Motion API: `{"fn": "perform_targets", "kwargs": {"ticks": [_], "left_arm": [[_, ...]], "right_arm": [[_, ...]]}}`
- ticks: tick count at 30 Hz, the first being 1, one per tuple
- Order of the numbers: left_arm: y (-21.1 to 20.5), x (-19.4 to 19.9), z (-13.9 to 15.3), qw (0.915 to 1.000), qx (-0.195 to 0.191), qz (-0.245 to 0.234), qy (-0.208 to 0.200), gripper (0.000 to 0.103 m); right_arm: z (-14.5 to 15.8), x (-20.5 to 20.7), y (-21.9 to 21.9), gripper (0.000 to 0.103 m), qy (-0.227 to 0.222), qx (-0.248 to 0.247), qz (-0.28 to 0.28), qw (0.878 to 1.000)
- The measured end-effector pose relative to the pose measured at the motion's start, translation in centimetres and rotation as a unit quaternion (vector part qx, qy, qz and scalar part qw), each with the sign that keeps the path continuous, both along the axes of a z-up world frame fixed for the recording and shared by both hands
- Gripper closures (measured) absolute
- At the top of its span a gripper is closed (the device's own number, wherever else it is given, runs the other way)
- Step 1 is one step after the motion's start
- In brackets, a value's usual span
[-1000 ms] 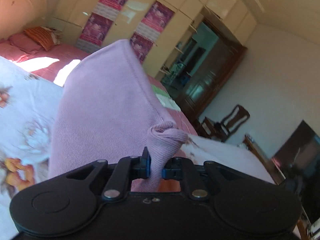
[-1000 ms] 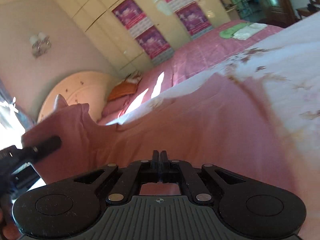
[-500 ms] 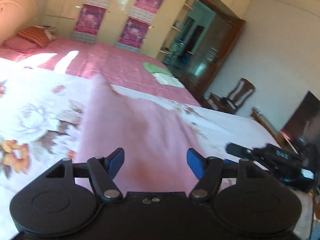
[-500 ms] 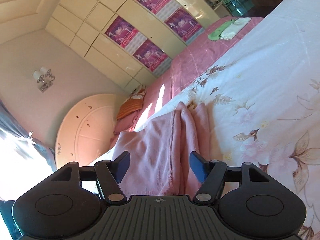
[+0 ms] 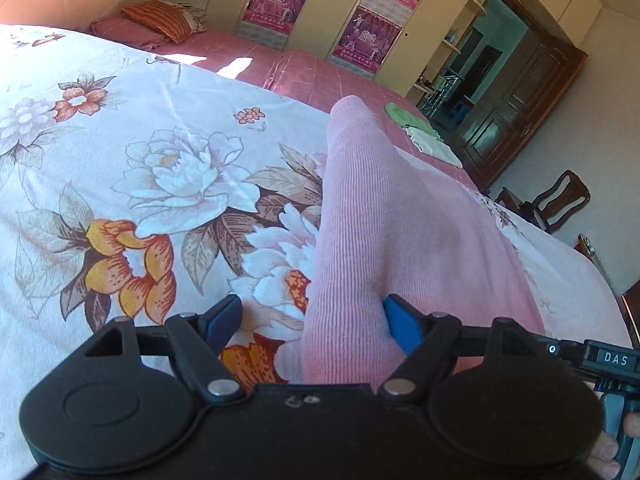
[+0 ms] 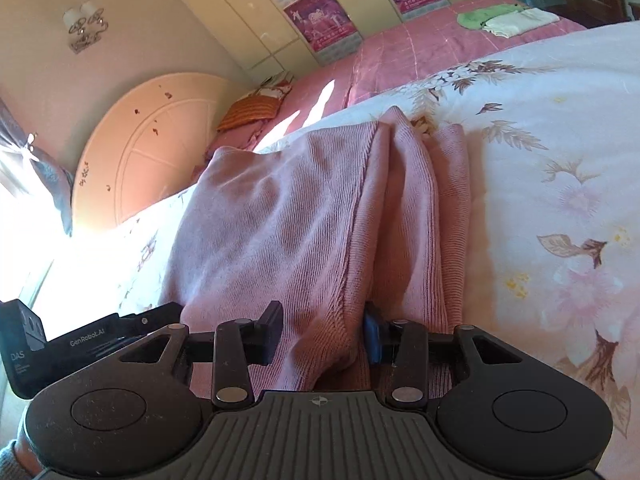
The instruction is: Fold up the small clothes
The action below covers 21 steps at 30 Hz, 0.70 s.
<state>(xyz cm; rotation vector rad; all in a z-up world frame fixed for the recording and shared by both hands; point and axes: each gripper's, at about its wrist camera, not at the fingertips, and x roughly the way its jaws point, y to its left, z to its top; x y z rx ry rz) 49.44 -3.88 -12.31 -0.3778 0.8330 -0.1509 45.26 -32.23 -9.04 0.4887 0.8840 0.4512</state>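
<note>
- The left gripper [image 5: 310, 322], at the bottom centre of the left wrist view, is holding its jaws apart, with a fold of the pink garment [image 5: 400, 232] lying between them.
- The right gripper [image 6: 322, 330], at the bottom centre of the right wrist view, is likewise standing with jaws apart around a ridge of the garment [image 6: 304, 224].
- The garment is lying in long folds on the floral bedsheet [image 5: 140, 168], running toward the frame centre.
- An orange pillow [image 5: 160, 20] is resting in the upper left.
- Folded green and white cloths [image 6: 506, 18] are lying in the upper right, on the pink bedspread [image 6: 420, 48].
</note>
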Motion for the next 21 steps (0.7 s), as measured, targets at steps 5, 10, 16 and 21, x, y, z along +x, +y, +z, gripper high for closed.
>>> {"fn": "perform_targets", "kwargs": {"ticks": [5,10,16,21], "left_arm": [[0.8,-0.1,1.1,0.9997,0.009,-0.018,-0.01,0.024],[-0.4,-0.1,1.5,0.9983,0.015,-0.053,-0.017,0.035],[-3.8,0.7,0.2,0.996,0.028,-0.085,0.007,0.025],[-2.4,0.9,1.2,0.9959,0.026,-0.086,-0.002,0.03]], "right_arm": [[0.6,-0.2,1.4,0.09,-0.033,-0.055,-0.002,0.998],[3.4,-2.4,1.4,0.092,-0.108,-0.099,-0.013,0.989],[0.5,-3.1,-1.1,0.092,-0.061,-0.105,-0.045,0.992],[0.0,-3.0,-2.8,0.089,-0.045,-0.033,-0.068,0.996]]}}
